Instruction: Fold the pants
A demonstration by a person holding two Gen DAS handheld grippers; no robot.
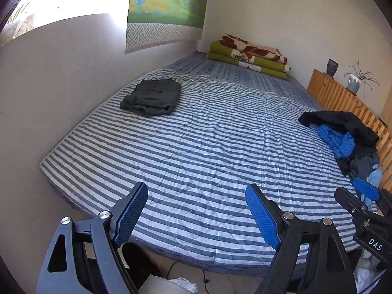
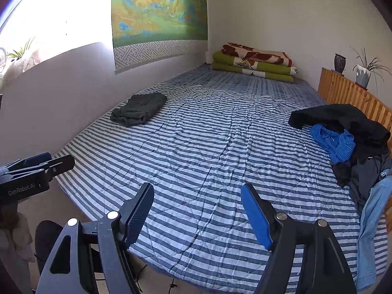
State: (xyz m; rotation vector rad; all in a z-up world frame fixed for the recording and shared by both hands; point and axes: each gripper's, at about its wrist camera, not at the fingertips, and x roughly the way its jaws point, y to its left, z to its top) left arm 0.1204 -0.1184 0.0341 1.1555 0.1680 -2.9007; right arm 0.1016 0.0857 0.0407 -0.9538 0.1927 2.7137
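Both the left gripper [image 1: 197,212] and right gripper [image 2: 197,212] wide open, empty — recommend drawing one garment from the clothes pile [image 2: 355,147] onto the clear striped bed [image 2: 208,147].

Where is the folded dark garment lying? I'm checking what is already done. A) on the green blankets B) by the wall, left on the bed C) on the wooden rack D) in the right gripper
B: the folded dark garment lies alone on the striped bed near the left wall, apart from the clothes pile.
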